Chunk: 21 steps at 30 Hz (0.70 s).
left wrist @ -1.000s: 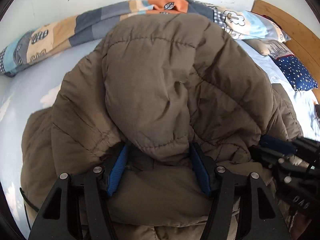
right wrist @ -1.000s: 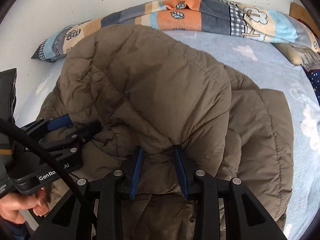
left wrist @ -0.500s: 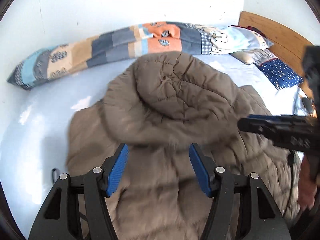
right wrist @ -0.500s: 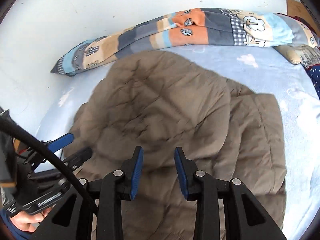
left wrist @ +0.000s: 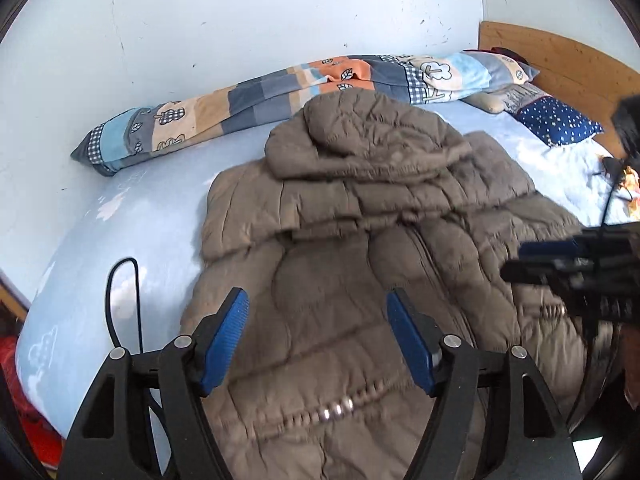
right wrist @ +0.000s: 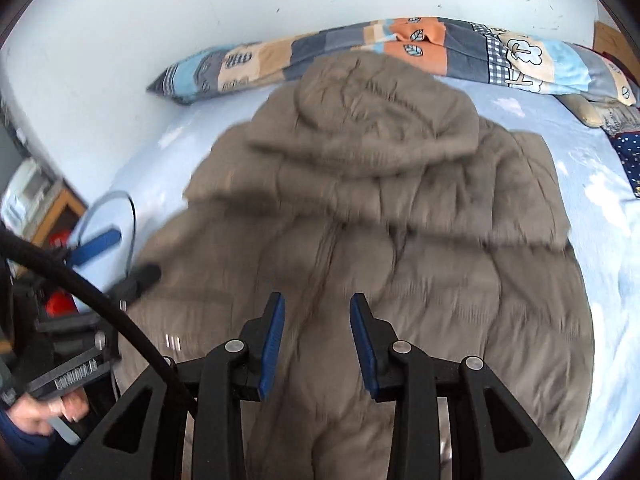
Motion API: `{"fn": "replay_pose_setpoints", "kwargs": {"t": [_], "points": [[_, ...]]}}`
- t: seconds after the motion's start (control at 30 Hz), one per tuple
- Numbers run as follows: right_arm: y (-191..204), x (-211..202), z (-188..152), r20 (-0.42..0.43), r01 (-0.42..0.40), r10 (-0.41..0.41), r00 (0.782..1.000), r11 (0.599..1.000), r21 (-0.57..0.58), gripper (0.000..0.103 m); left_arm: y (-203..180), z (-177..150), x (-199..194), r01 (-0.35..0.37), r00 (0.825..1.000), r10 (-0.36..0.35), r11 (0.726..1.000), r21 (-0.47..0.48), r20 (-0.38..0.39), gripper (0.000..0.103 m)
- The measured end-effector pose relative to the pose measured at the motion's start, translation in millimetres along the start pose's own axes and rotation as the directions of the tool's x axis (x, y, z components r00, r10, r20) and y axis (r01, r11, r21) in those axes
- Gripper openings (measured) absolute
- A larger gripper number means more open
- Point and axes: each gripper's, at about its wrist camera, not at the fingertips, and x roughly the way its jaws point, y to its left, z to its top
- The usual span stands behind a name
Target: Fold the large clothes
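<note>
A brown puffer jacket (left wrist: 360, 240) lies spread on the light blue bed sheet (left wrist: 120, 240), with its hood (left wrist: 372, 136) folded down over the chest. My left gripper (left wrist: 320, 332) hovers above the jacket's lower front; its jaws are opening and hold nothing. In the right wrist view the jacket (right wrist: 400, 240) is blurred. My right gripper (right wrist: 318, 340) hangs over the jacket's lower half with a narrow gap between its blue pads and nothing in it. Each gripper shows in the other's view: the right gripper (left wrist: 560, 264) at the right edge, the left gripper (right wrist: 116, 256) at the left.
A patchwork quilt (left wrist: 280, 88) lies rolled along the white wall. Pillows (left wrist: 556, 120) sit by the wooden headboard (left wrist: 560, 56) at the right. A black cable (left wrist: 116, 304) loops over the sheet left of the jacket. A person's hand (right wrist: 48, 412) holds the left gripper.
Both grippers let go of the hood and drew back and up from the jacket. The hood now lies flat on the chest, and the left jaws stand wider.
</note>
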Motion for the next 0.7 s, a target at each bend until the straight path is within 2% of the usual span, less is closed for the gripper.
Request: {"fn": "replay_pose_setpoints", "kwargs": {"t": [0.07, 0.17, 0.3, 0.6, 0.7], "points": [[7, -5, -24, -0.008, 0.013, -0.013, 1.000, 1.000, -0.020, 0.038, -2, -13, -4, -0.024, 1.000, 0.024, 1.000, 0.011, 0.001, 0.075], [12, -10, -52, -0.014, 0.029, -0.029, 0.999, 0.999, -0.028, 0.041, -5, -31, 0, -0.019, 0.999, 0.020, 0.999, 0.034, -0.026, 0.076], [11, -8, -74, -0.041, 0.099, -0.099, 0.994, 0.995, -0.020, 0.043, -2, -44, 8, -0.024, 0.998, 0.027, 0.999, 0.048, -0.062, 0.076], [6, 4, -83, -0.072, 0.211, -0.216, 0.974, 0.975, -0.070, 0.046, 15, -52, 13, -0.049, 0.995, 0.051, 0.999, 0.018, -0.084, 0.076], [7, 9, -87, -0.087, 0.224, -0.231, 0.969, 0.971, -0.088, 0.046, 14, -53, 16, -0.054, 0.994, 0.056, 0.998, 0.022, -0.089, 0.076]]}}
